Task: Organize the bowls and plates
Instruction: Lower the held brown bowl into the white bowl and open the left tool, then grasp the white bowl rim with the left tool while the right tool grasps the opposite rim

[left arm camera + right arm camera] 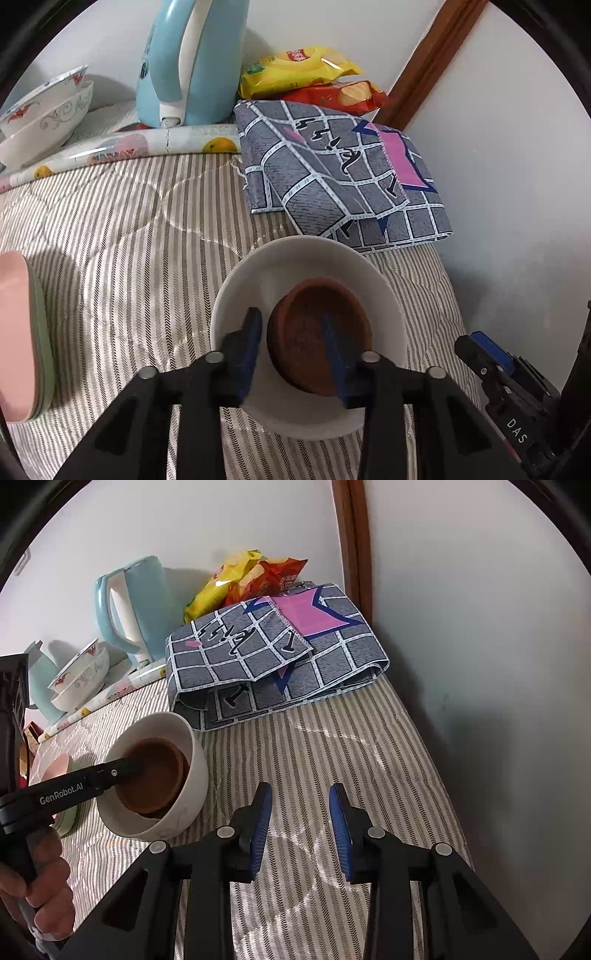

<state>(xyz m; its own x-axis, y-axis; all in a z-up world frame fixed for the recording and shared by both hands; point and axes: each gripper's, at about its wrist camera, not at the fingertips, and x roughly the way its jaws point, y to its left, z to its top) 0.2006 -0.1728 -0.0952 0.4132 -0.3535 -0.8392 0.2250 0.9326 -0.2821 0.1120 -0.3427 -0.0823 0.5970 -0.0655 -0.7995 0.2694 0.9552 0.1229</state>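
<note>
A white bowl (310,258) sits on the striped cloth with a small brown bowl (314,317) inside it. My left gripper (291,325) reaches into the white bowl; one finger is outside the brown bowl's near rim and the other inside it, the jaws apart around that rim. In the right wrist view the white bowl (192,775) and the brown bowl (159,775) are at the left, with the left gripper (129,766) entering them. My right gripper (300,805) is open and empty above the cloth. Two patterned white bowls (48,110) are stacked at the far left. Pink and green plates (22,332) are stacked at the left edge.
A light blue kettle (188,62) stands at the back. Yellow and red snack bags (306,77) lie by the wall. A folded grey patterned cloth (343,173) lies behind the white bowl. The wall is close on the right.
</note>
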